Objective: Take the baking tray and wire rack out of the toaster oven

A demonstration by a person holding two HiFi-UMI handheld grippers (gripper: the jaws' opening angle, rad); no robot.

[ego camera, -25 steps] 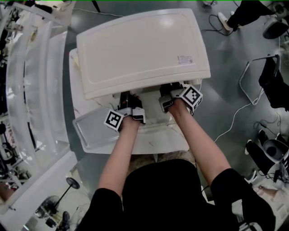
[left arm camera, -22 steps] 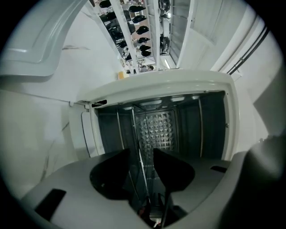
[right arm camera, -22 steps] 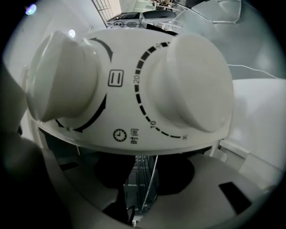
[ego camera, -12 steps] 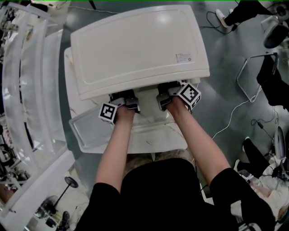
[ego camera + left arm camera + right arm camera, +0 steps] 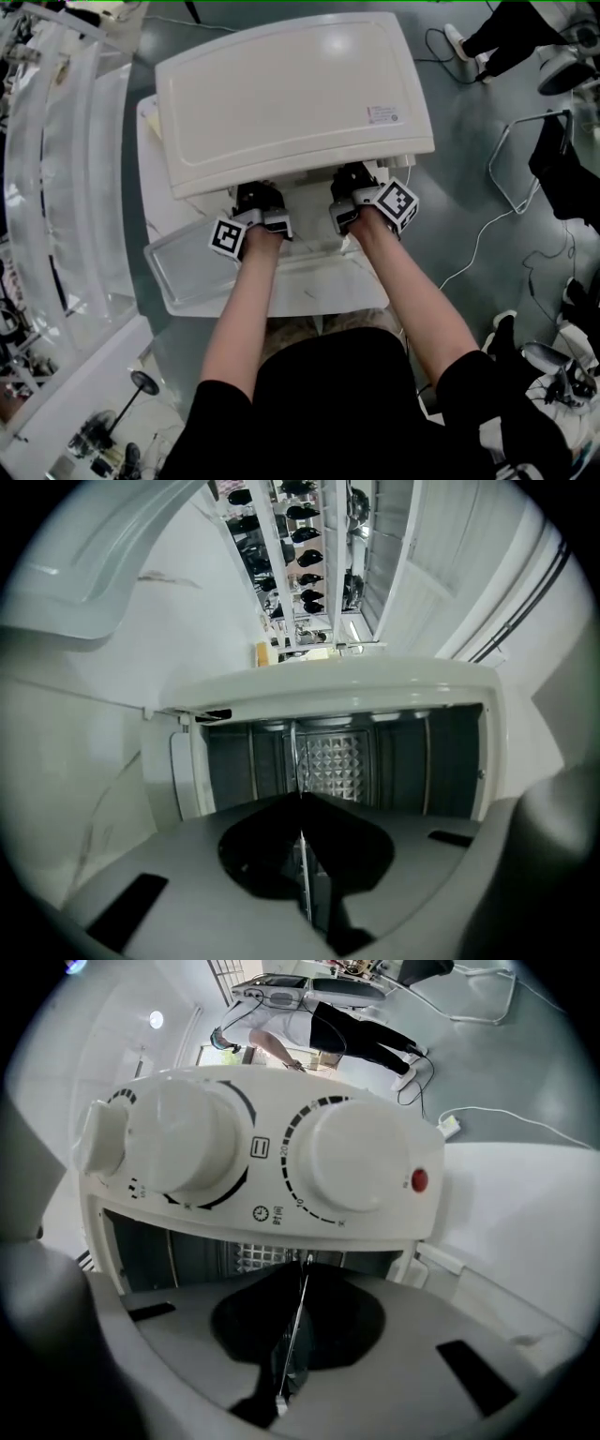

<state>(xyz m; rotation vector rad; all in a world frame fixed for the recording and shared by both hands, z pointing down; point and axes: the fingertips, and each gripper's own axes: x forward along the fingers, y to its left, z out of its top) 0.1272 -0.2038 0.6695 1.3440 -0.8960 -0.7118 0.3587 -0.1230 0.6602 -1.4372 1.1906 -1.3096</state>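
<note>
Clamping the thin front edge of the wire rack [image 5: 294,757] with left tongs [image 5: 301,803] and right tongs [image 5: 305,1265], both pinched narrow onto it. Running edge-on into the open toaster oven [image 5: 291,94], at 12 o'clock of the tongs. At 8 o'clock of the oven, flat on the table [image 5: 152,187]: baking tray [image 5: 183,272], already out.
</note>
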